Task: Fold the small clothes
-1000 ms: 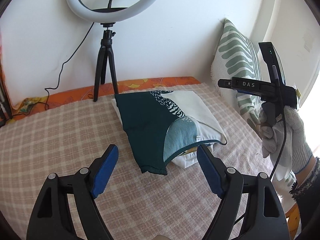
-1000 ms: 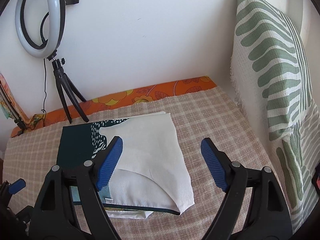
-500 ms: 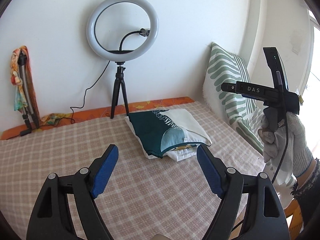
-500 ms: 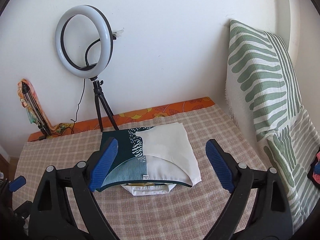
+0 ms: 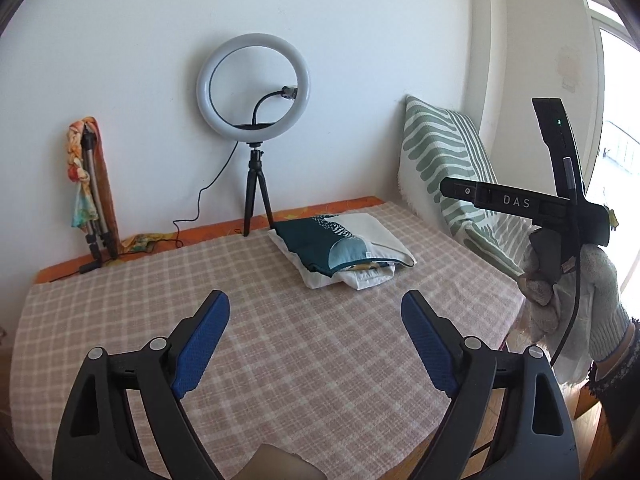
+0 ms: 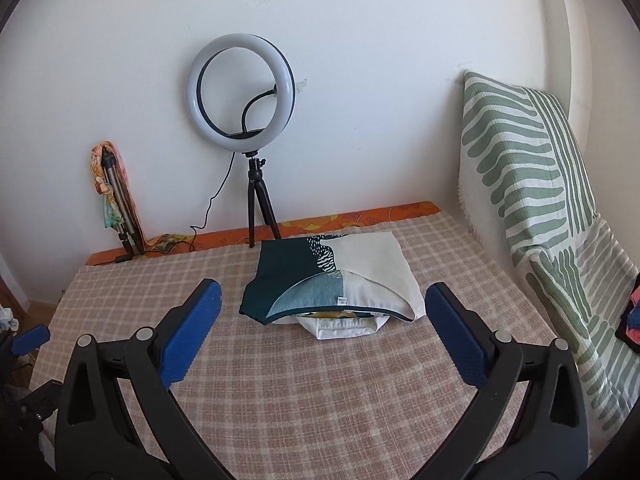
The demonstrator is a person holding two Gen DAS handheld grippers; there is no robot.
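Observation:
A folded dark-green and white garment [image 5: 340, 244] lies on top of a small stack of folded white clothes at the far middle of the checked table [image 5: 280, 340]; it also shows in the right wrist view [image 6: 332, 280]. My left gripper [image 5: 316, 320] is open and empty, well back from the stack. My right gripper [image 6: 322, 312] is open and empty, held above the table in front of the stack. The right gripper's body and the gloved hand [image 5: 576, 280] show at the right edge of the left wrist view.
A ring light on a black tripod [image 6: 256, 200] stands behind the stack by the wall. A folded tripod wrapped in a scarf [image 6: 116, 204] leans at the back left. A green-striped cushion [image 6: 532, 184] lines the right side. Some coloured clothes [image 6: 634, 316] lie far right.
Both grippers have pulled back and up from the folded stack, which now looks smaller and farther away. Both stayed open and empty.

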